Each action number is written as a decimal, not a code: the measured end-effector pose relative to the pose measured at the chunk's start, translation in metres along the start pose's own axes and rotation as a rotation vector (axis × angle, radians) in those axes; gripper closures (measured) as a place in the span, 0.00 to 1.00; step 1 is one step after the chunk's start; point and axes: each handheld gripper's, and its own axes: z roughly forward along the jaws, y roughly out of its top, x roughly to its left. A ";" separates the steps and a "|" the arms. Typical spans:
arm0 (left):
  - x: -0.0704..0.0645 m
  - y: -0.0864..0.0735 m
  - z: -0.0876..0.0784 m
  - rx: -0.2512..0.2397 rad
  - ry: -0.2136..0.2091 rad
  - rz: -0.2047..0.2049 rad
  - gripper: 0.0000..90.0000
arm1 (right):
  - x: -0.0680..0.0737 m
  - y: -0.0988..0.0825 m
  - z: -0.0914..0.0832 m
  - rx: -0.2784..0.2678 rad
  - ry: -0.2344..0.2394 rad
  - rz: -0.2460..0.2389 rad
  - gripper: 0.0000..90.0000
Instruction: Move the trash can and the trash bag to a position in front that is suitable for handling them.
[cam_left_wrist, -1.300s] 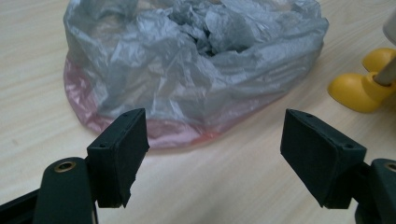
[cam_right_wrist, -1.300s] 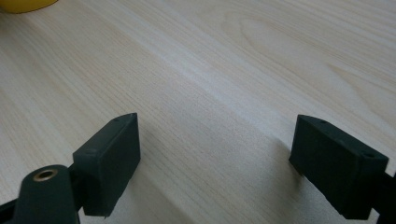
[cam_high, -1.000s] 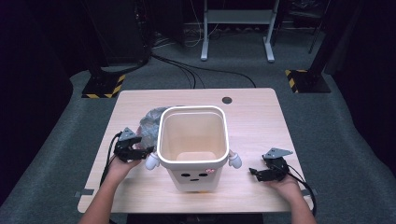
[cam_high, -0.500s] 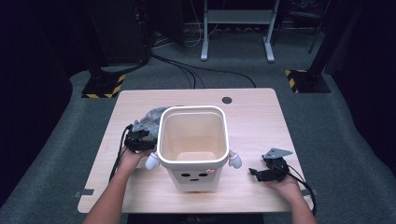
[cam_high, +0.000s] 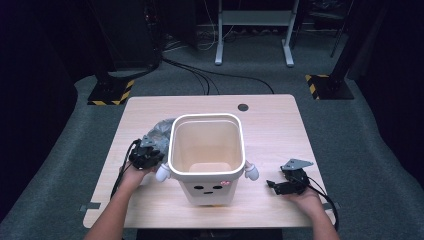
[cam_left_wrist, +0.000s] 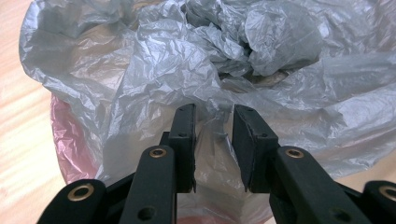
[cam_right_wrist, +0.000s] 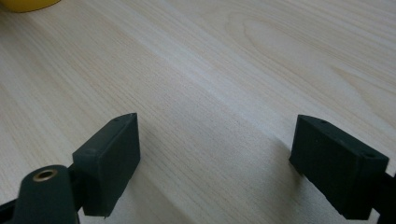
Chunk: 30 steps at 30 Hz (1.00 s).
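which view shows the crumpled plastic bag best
The left gripper view: the grey plastic bag spreads across the frame, every crease clear, with the left gripper closing its jaws on a fold. In the high view the bag is a small patch behind the white bin.

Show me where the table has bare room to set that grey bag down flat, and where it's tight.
Widest bare patch: right of the bin, between it, the right gripper and the table edge. The far strip by the dark round grommet is bare too. Crowded: the bin's left side, where the grey plastic bag lies against it with the left gripper closing on a fold.
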 end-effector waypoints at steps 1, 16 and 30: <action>0.001 -0.003 -0.003 0.001 -0.005 0.000 0.78 | 0.000 0.000 0.000 0.000 0.000 -0.001 0.16; 0.002 -0.051 -0.039 0.021 -0.019 0.016 0.85 | 0.000 0.000 0.000 0.001 0.004 -0.005 0.16; -0.012 -0.078 -0.069 0.025 -0.040 0.062 0.86 | 0.001 0.000 0.000 0.001 0.005 -0.006 0.16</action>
